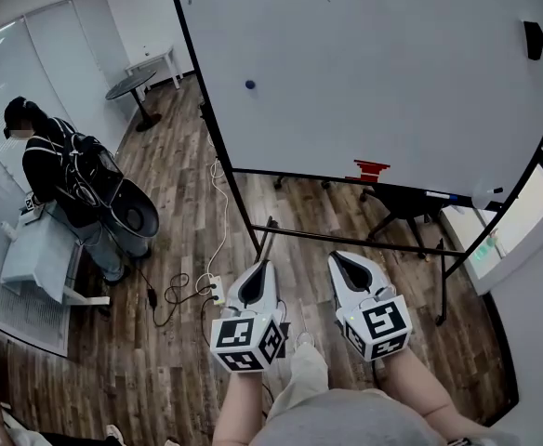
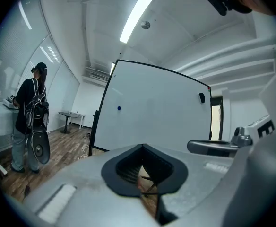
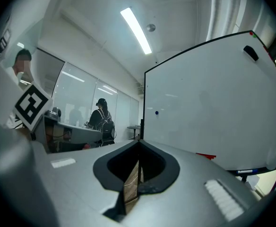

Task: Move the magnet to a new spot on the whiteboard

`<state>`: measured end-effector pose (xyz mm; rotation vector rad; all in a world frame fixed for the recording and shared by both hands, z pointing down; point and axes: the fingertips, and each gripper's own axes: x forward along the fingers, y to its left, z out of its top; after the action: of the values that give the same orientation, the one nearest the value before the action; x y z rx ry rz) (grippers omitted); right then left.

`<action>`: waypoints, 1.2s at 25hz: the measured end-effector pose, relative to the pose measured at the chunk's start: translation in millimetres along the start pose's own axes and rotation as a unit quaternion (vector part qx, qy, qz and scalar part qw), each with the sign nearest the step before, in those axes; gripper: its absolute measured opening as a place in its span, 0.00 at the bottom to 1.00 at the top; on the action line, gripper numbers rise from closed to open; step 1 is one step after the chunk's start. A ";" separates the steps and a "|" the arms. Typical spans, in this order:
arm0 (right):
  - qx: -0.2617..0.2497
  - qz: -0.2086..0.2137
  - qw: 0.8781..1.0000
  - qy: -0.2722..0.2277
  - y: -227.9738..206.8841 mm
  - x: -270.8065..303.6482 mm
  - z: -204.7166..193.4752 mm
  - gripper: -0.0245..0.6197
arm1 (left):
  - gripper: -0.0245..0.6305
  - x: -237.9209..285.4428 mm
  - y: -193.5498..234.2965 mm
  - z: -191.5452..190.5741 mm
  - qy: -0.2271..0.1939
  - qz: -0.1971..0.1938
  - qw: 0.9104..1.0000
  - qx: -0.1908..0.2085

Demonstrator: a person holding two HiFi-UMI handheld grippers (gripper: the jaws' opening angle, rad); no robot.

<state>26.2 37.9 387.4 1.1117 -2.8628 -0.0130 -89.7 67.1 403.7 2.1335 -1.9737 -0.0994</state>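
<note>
A small blue magnet (image 1: 250, 85) sticks to the large whiteboard (image 1: 374, 72) on its left side, about mid-height; it also shows as the magnet (image 2: 119, 108) in the left gripper view and the magnet (image 3: 157, 112) in the right gripper view. My left gripper (image 1: 259, 273) is shut with nothing in it, held low and well short of the board. My right gripper (image 1: 350, 264) hangs beside it, also shut and empty. Both point toward the board from a distance.
A black eraser (image 1: 533, 40) sits at the board's upper right, red marks (image 1: 371, 169) near its bottom edge. The board's black stand (image 1: 346, 240) and a white cable with a power strip (image 1: 214, 289) lie on the wood floor. A person with a backpack (image 1: 67, 179) stands at left by a desk.
</note>
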 end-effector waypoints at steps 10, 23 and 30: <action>-0.006 -0.006 1.000 0.007 -42.6 98.1 8.9 0.04 | 0.04 98.4 49.8 32.9 0.001 -0.007 1.000 0.013; -0.011 -0.012 1.000 0.002 -90.2 206.4 23.1 0.04 | 0.04 215.8 102.7 77.6 -0.009 -0.032 0.999 0.028; -0.006 -0.020 1.000 0.004 -110.9 248.2 21.8 0.04 | 0.04 273.4 124.1 98.3 -0.011 -0.052 0.998 0.040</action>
<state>-83.2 -211.7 377.5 1.1644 -2.8301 -0.0284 -206.5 -223.8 364.4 2.2939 -1.9090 -0.0616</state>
